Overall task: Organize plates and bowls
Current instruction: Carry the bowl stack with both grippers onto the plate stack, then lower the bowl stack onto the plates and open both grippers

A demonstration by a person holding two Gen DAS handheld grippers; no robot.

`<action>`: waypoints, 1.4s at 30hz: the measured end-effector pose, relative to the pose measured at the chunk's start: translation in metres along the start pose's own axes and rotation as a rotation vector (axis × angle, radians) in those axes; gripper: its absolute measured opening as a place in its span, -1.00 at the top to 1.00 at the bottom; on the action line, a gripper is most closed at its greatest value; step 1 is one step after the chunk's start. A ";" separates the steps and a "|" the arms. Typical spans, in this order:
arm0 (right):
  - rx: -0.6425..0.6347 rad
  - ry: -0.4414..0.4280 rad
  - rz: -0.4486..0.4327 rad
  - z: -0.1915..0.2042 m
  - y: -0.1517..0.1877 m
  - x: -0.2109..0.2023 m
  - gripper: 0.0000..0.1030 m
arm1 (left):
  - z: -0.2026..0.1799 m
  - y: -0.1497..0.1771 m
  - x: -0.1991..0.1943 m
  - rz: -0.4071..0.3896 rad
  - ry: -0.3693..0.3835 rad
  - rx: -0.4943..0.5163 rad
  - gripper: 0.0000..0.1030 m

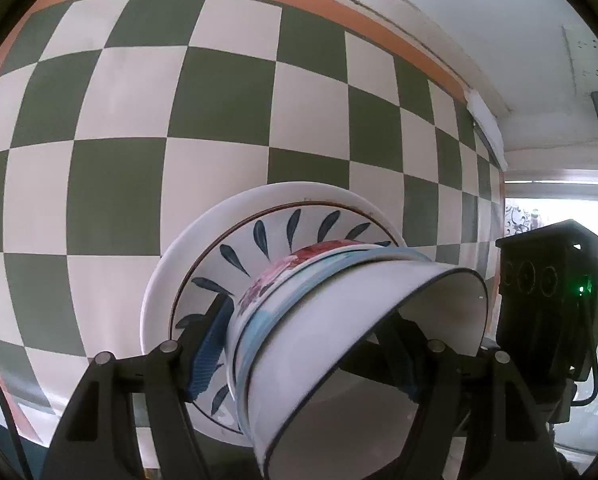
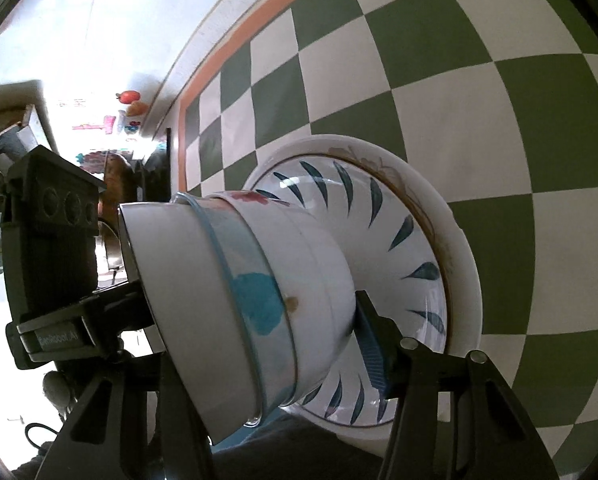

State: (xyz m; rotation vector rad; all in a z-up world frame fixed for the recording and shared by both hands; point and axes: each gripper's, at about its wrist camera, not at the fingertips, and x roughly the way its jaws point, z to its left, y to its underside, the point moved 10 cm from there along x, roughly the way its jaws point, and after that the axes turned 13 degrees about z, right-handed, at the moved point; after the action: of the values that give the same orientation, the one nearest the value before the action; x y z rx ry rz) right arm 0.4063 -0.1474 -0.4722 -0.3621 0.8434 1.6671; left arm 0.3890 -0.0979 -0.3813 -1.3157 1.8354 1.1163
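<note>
A nested stack of three bowls rests on a blue-leaf plate, which lies on a plain white plate. The top bowl is white with a dark rim, the middle one blue-rimmed, the lowest red-flowered. My left gripper is shut across the bowls. Its blue pad lies on the lowest bowl just above the leaf plate, and its other finger stands at the top bowl's mouth. My right gripper holds the bowls from the opposite side, blue pad low, its other finger hidden.
A green-and-white checkered cloth with an orange border spreads under the plates. Each gripper's black housing shows in the other's view. Bright, colourful clutter lies beyond the cloth's edge.
</note>
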 end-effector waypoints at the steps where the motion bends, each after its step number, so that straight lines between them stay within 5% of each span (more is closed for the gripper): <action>1: 0.002 0.001 0.001 0.002 -0.002 0.002 -0.09 | -0.001 -0.001 0.000 -0.001 -0.001 0.002 -0.30; 16: 0.048 0.017 0.028 0.000 -0.009 0.004 -0.10 | -0.005 -0.003 -0.004 -0.008 -0.030 0.031 -0.30; 33: -0.073 0.317 -0.125 0.039 0.029 -0.060 -0.10 | -0.003 0.034 -0.069 -0.172 -0.233 0.075 -0.34; 39: -0.080 0.387 -0.186 0.053 0.058 -0.072 -0.10 | -0.001 0.056 -0.086 -0.228 -0.286 0.093 -0.54; 42: -0.063 0.423 -0.227 0.056 0.073 -0.080 -0.12 | 0.001 0.066 -0.094 -0.267 -0.315 0.097 -0.88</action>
State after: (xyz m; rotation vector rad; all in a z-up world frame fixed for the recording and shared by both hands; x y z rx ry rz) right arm 0.3716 -0.1705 -0.3577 -0.8439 1.0179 1.4269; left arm 0.3566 -0.0468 -0.2833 -1.2093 1.4210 1.0123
